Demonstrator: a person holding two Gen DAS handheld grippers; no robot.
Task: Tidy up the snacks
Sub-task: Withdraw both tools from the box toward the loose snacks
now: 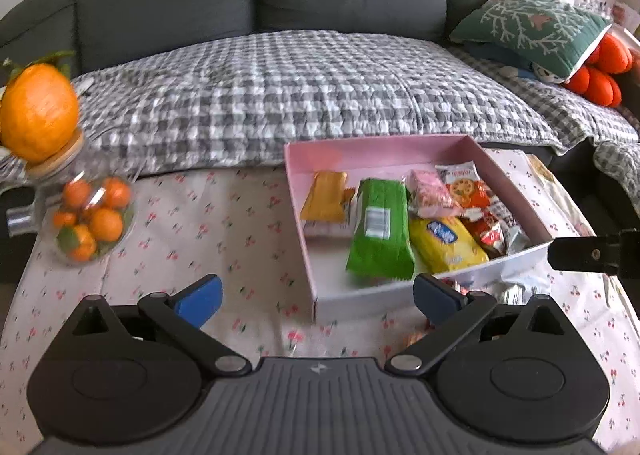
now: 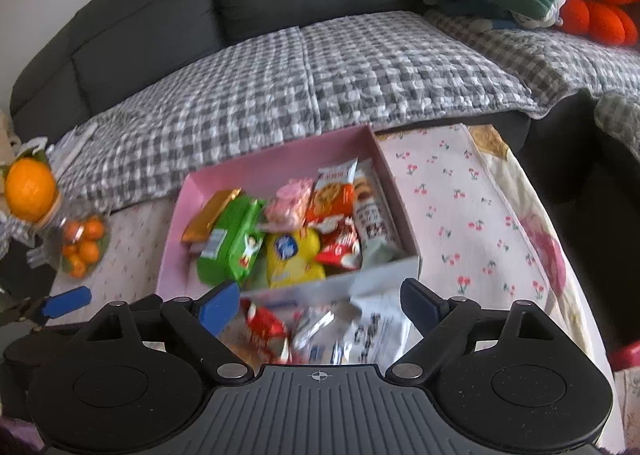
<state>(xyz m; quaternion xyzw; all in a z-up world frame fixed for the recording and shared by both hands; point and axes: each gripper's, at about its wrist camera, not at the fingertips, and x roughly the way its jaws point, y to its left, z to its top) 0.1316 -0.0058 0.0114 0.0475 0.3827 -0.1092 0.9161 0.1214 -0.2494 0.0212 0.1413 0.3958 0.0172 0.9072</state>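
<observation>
Though the box (image 2: 400, 211) near the table's (image 2: 472, 215) far edge holds most snacks, a few packets (image 2: 316, 329) remain outside its near wall, left gripper (image 1: 318, 295) and right gripper (image 2: 320, 301) both spread apart, empty

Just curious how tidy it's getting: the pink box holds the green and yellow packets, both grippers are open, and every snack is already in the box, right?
Not every snack. In the right wrist view, several packets lie on the tablecloth outside the pink box. The green packet and yellow packet are inside, and the left gripper and right gripper are open.
</observation>
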